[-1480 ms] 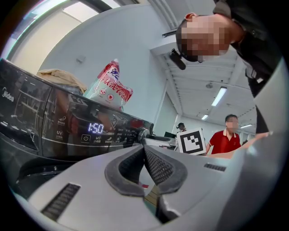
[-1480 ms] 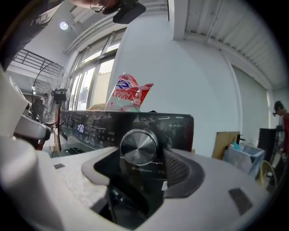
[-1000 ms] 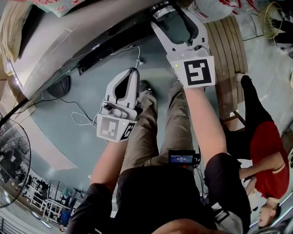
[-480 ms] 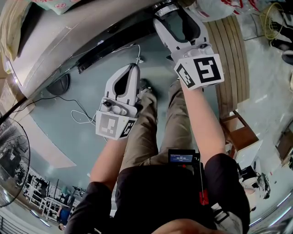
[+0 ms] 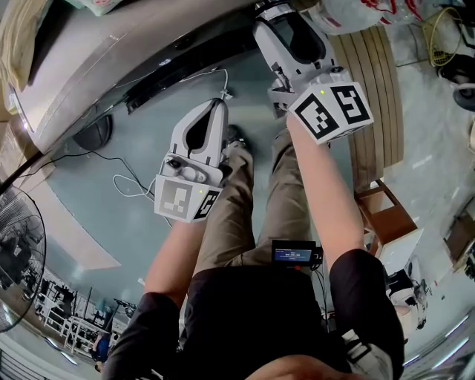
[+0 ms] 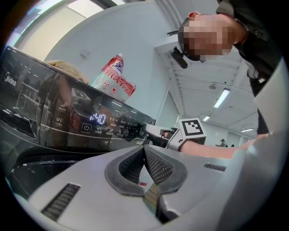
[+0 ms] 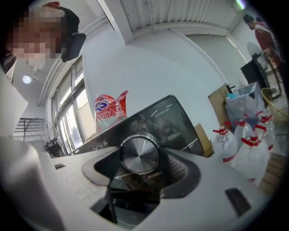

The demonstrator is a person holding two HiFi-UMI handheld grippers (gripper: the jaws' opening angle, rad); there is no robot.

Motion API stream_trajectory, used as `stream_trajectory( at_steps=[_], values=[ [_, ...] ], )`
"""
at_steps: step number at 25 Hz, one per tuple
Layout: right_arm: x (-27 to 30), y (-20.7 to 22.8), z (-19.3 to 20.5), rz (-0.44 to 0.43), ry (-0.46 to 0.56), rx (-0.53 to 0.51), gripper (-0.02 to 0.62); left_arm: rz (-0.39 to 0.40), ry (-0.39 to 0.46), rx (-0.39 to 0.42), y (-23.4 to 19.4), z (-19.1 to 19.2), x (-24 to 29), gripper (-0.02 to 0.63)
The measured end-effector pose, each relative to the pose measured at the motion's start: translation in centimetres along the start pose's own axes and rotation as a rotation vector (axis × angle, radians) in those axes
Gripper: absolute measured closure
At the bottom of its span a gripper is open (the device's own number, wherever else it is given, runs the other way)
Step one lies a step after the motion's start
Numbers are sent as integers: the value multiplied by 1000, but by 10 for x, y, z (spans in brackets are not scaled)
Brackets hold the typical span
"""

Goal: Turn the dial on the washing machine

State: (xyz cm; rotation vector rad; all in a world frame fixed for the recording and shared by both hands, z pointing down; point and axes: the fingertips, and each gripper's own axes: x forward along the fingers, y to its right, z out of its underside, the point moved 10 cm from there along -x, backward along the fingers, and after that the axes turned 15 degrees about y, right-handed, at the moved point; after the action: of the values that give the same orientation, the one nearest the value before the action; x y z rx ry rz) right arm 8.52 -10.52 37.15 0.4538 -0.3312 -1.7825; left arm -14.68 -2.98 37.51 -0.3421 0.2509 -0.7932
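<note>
Two risks. At the washing machine point(image 6: 31, 122), right gripper point(image 7: 142, 159) clamped on the metal dial point(image 7: 139, 152) of the dark front panel: slipping round it under too light a squeeze, or overshooting the setting. Left gripper point(image 6: 145, 151) shut, empty, held clear.

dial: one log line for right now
dial: gripped by right gripper | left gripper: shut, empty, clear of washer | display: lit

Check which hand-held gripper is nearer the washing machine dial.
Right. The right hand-held gripper has its jaws closed on the dial; the left hand-held gripper sits well apart from it, jaws together.
</note>
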Motion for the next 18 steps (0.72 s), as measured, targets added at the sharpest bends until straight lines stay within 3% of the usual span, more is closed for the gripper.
stream_trajectory(
  at_steps=[8,14,18],
  values=[
    [-1,1,1,32,19,121,321,-6,5,-1,1,-2,0,611],
    [-2,6,5,60,51,327,321,-25,26,13,-3,-7,-1,611],
    [-2,9,5,73,58,384,321,-35,34,17,-4,-7,-3,611]
  ],
)
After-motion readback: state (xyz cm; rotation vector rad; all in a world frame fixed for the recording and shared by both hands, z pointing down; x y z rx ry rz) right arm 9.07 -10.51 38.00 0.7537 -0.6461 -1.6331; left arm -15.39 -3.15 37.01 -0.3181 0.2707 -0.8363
